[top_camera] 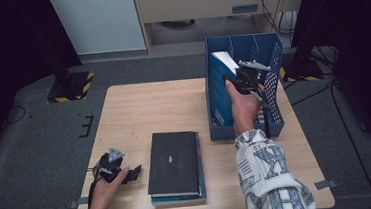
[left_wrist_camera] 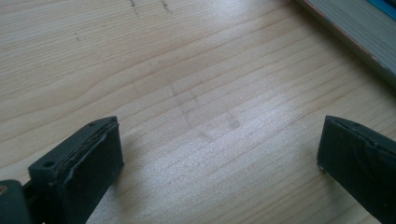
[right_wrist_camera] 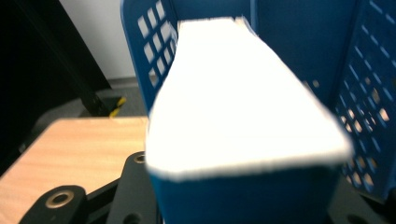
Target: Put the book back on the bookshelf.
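Pale wooden surface [top_camera: 139, 113] bears a blue plastic file rack [top_camera: 271, 77]; right claw [top_camera: 237, 80] clamps a blue-covered book [right_wrist_camera: 243, 126], lowering it upright for storage; left claw [top_camera: 133, 173] rests wide apart.

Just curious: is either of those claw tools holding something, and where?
The right gripper grips a blue book at its edge, inside the blue rack. The left gripper holds nothing.

left gripper [top_camera: 134, 172] lies low near the table's front edge, jaws wide apart. right gripper [top_camera: 232, 78] is raised, forearm extended forward, jaws clamped.
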A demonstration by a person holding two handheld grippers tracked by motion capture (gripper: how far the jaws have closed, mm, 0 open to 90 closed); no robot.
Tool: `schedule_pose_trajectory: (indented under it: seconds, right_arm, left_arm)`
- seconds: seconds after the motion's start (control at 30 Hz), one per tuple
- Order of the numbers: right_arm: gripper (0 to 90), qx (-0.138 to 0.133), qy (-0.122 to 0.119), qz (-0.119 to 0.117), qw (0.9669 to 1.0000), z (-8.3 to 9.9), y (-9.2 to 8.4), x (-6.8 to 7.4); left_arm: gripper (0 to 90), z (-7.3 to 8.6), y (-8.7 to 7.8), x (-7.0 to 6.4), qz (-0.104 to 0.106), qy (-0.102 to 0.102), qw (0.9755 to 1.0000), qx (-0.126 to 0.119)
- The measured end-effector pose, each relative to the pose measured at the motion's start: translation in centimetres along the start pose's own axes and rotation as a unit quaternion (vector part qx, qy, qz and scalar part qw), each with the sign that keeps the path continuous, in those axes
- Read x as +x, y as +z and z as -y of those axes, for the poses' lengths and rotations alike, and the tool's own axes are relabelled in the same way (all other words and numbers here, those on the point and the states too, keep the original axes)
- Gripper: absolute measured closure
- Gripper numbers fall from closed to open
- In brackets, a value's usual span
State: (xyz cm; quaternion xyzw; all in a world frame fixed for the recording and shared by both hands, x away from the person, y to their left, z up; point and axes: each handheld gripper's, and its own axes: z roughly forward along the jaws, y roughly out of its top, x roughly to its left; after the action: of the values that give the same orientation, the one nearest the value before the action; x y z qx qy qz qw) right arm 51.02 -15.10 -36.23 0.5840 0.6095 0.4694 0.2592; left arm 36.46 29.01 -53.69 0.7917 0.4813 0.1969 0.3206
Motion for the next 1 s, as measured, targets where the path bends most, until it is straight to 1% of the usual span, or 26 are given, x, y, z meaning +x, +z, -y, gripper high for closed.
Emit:
schedule_pose_trajectory:
  seconds: [0.1, 0.2, 0.5, 0.6, 0.77, 1.0]
  right_arm:
    - [59.5, 0.01, -0.003, -0.002, 0.9999, 0.4, -0.6, 0.0]
    - [59.5, 0.018, -0.014, -0.001, 0.9997, 0.9, -1.1, 0.2]
    - [58.7, 0.023, -0.026, -0.005, 0.9994, 2.1, -2.2, 0.3]
    - [57.6, 0.024, -0.035, -0.006, 0.9991, 2.2, -2.3, 0.4]
    - [52.9, 0.026, -0.037, -0.015, 0.9989, 2.3, -2.4, 0.5]
    - [45.5, 0.04, -0.017, -0.033, 0.9985, 1.7, -2.4, 0.3]
  left_arm:
    - [0.0, 0.0, 0.0, 0.0, 0.0, 0.0, 1.0, 0.0]
    - [0.0, 0.0, -0.1, -0.1, 0.0, 0.001, 1.0, 0.001]
    - [0.0, 0.0, -0.1, -0.1, 0.0, 0.001, 1.0, 0.001]
    - [0.0, 0.0, 0.0, -0.1, 0.001, 0.0, 1.0, 0.0]
    - [0.0, 0.0, 0.0, -0.1, 0.001, 0.0, 1.0, 0.0]
    - [0.0, 0.0, 0.0, -0.1, 0.001, 0.0, 1.0, 0.0]
